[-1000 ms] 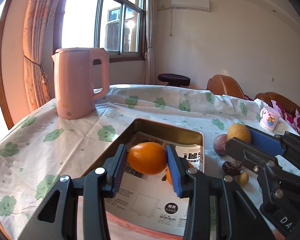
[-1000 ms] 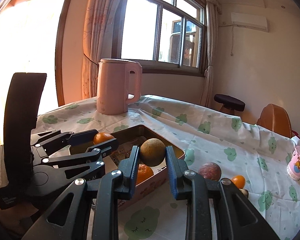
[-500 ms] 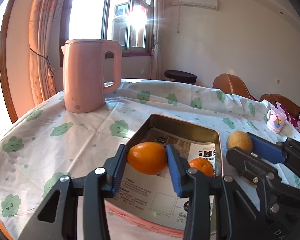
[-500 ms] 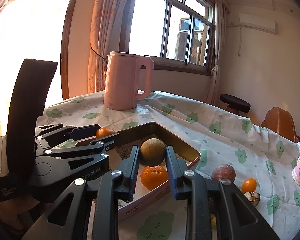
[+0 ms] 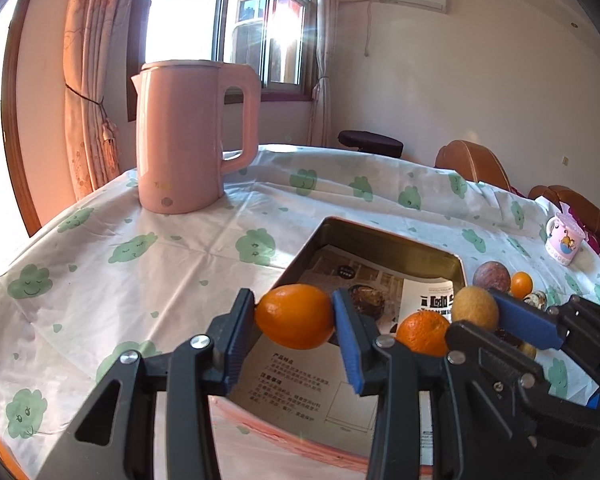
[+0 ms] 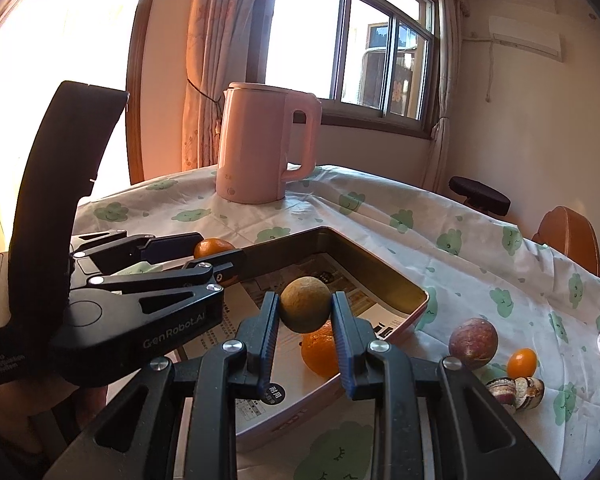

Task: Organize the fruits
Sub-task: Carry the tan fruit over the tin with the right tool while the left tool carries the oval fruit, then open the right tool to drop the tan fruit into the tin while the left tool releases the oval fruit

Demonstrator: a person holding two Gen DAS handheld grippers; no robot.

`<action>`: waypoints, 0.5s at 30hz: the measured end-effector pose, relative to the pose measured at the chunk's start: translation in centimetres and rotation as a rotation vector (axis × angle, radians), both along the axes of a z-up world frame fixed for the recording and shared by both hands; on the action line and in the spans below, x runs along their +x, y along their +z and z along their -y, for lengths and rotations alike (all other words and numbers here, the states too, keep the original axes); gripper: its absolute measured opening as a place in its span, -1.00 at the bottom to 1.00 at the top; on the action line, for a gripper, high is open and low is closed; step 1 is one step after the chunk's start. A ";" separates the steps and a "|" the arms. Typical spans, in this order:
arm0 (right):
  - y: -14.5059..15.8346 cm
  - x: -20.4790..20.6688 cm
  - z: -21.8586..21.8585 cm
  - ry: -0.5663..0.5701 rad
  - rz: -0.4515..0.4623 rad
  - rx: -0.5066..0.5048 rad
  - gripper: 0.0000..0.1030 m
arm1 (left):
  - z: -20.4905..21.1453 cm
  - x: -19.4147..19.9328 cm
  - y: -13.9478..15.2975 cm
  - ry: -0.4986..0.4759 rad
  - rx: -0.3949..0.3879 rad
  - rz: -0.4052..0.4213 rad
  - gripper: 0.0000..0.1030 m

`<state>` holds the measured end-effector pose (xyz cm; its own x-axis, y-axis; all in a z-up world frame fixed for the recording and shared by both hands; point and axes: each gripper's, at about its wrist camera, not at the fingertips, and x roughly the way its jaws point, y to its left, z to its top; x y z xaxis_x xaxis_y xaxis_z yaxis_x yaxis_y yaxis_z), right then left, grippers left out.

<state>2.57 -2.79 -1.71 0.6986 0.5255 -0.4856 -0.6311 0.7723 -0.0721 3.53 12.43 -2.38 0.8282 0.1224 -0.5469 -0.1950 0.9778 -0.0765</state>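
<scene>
Left gripper clamps an orange; right gripper clamps a brown fruit, both above the tray.

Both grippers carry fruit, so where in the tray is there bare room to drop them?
The tray has bare paper at its far corner and along the left gripper's side. An orange crowds the near right edge under the right gripper.

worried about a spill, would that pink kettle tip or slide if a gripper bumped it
The pink kettle looks tall for its base, so a high knock could tip it. The tablecloth under it is creased and loose, so it may drag rather than slide cleanly.
</scene>
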 end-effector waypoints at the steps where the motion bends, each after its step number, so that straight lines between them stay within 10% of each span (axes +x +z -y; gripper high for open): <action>1: -0.1 0.0 -0.1 0.001 -0.003 -0.002 -0.45 | 0.0 0.1 -0.1 0.001 0.000 -0.003 -0.19; 15: -1.3 0.3 -1.4 0.013 -0.025 -0.035 -0.45 | -0.7 0.8 -0.7 0.008 -0.010 -0.036 -0.18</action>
